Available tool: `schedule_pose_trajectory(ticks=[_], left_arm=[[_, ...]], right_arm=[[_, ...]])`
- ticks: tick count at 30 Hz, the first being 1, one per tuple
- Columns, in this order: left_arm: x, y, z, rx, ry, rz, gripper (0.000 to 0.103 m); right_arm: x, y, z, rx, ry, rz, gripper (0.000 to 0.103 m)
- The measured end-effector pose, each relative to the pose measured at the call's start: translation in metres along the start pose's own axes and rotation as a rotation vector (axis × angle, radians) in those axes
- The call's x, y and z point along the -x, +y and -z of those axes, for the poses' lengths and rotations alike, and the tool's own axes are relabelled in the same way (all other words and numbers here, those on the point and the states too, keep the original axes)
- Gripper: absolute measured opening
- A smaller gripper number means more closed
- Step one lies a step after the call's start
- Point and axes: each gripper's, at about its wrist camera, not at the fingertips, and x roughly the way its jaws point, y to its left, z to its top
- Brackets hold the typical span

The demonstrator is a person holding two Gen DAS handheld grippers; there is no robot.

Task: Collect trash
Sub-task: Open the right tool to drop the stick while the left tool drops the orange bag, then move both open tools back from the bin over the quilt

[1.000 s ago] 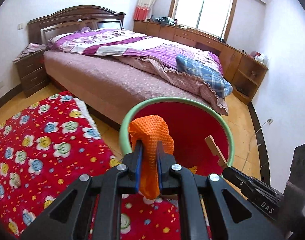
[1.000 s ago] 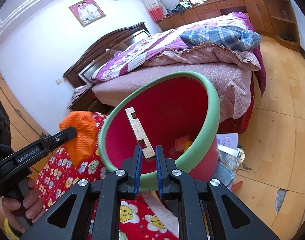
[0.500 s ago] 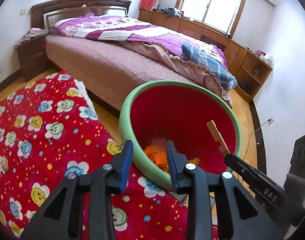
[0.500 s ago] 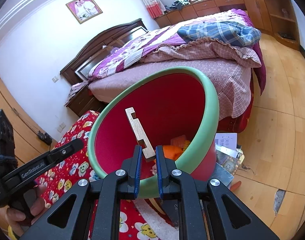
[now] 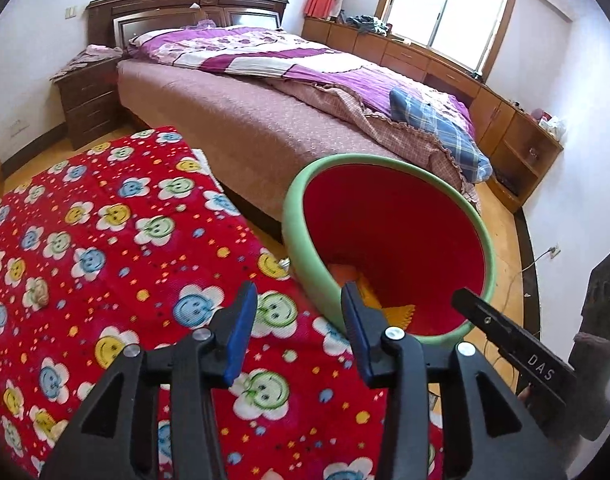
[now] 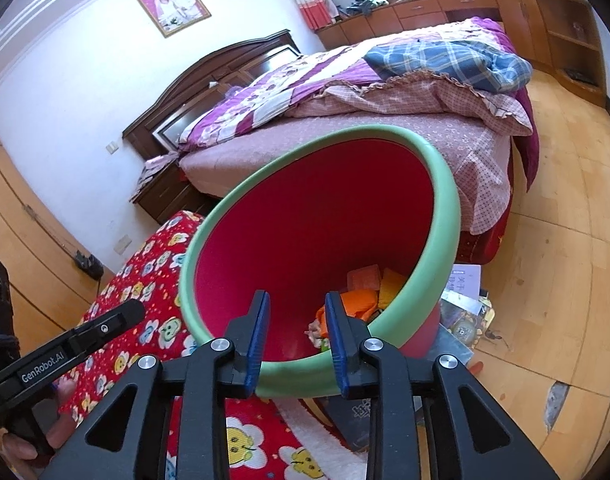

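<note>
— Orange mesh cloth point(image 6: 359, 300) lies at the bottom of the red bin point(image 5: 389, 184), at about five o'clock in its mouth.
— Grippers?
— Left gripper point(image 5: 299, 322) and right gripper point(image 6: 295, 334) have both just been opening; nothing sits between either's jaws.
— Handling?
— Probably soft, light and floppy; pinch a bunched fold.

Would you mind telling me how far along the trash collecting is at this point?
Done: orange scraps and other bits lie at the bottom of the red bin. In hand: nothing; the left gripper and right gripper have just been opening their jaws, with nothing between them. Left: a small crumpled wad on the red smiley blanket, and papers on the floor beside the bin.
</note>
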Motion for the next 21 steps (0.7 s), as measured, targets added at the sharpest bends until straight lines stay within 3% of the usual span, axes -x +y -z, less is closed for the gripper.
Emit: schedule_pose_trajectory(ticks=[4, 9, 11, 21], left_arm=[[0.011, 0.007, 0.005, 0.015, -0.006, -0.016, 0.044], [0.026, 0.019, 0.012, 0.048, -0.015, -0.042, 0.046], [0.033, 0.024, 0.017, 0.058, -0.020, -0.060, 0.047], [0.067, 0.050, 0.038, 0.091, -0.049, -0.129, 0.047]], right_arm=[[0.008, 0.008, 0.002, 0.011, -0.013, -0.009, 0.049], [0.018, 0.021, 0.008, 0.043, -0.019, -0.017, 0.054], [0.023, 0.027, 0.011, 0.054, -0.022, -0.021, 0.064], [0.040, 0.064, 0.030, 0.132, -0.016, -0.051, 0.066]])
